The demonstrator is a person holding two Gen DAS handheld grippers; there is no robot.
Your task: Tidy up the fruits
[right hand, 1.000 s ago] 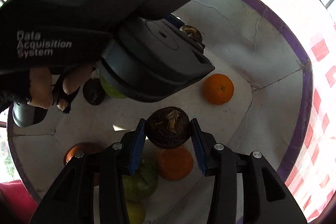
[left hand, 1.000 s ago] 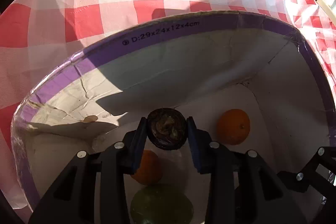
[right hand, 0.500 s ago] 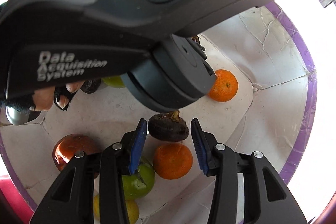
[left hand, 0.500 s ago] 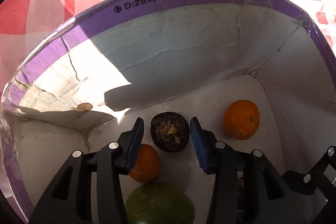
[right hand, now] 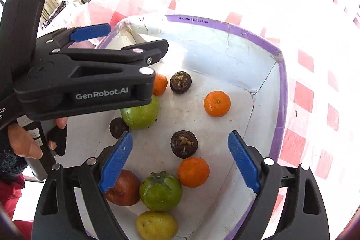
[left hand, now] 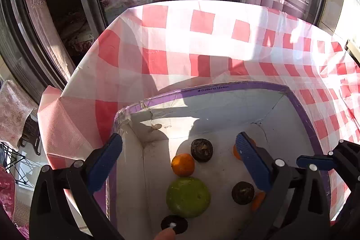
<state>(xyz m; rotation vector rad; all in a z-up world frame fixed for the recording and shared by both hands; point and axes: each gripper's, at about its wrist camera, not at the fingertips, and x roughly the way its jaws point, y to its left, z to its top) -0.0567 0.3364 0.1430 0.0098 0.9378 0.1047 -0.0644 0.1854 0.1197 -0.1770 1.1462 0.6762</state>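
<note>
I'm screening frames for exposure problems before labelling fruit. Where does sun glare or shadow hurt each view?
Right wrist view: the checked tablecloth is blown out to near white, yet fruit in the box stays readable. Left wrist view: exposure is better, the cloth's checks are clear, but a hard shadow crosses the box's far wall. Both show fisheye bending.

The box [right hand: 254,64] looks like cracked, matt white cardboard with a purple-taped rim. A thin checked cloth [left hand: 180,55] covers the desk. The tangerine [right hand: 217,104] has dimpled, slightly glossy peel; the green tomato [right hand: 160,192] is smooth and shiny.
</note>
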